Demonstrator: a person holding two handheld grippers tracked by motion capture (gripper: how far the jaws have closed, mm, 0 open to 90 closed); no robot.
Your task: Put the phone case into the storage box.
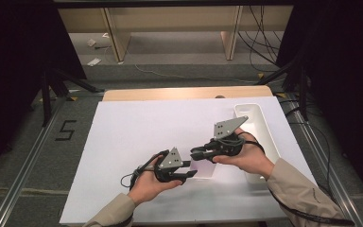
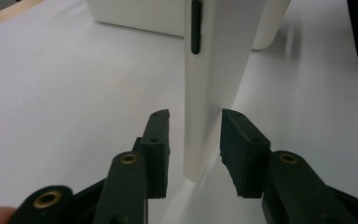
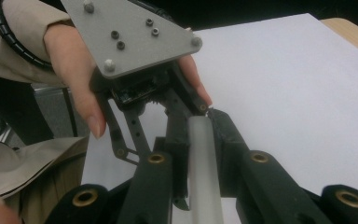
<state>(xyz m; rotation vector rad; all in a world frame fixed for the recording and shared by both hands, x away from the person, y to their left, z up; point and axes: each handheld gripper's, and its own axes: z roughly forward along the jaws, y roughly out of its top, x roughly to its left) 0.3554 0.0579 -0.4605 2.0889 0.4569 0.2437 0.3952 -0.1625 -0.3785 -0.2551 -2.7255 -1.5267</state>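
Observation:
A white flat slab (image 2: pixel 214 70) with a black slot (image 2: pixel 196 25) in its narrow edge stands on edge over the white board. My right gripper (image 3: pixel 198 128) is shut on one end of the slab (image 3: pixel 205 177), its pads pressing both faces. My left gripper (image 2: pixel 195 126) straddles the other end, with a thin gap between each pad and the slab. In the high view the left gripper (image 1: pixel 191 173) and right gripper (image 1: pixel 196 153) meet nose to nose at the slab (image 1: pixel 203 169), near the board's front middle. The left gripper's grey plate (image 3: pixel 130 37) and hand sit just beyond the slab.
A white oblong tray (image 1: pixel 255 123) lies along the right side of the white board (image 1: pixel 137 137), behind the right hand, and its wall (image 2: pixel 135 16) rises just past the slab. A wooden table edge (image 1: pixel 184 93) runs behind the board. Dark stands flank both sides.

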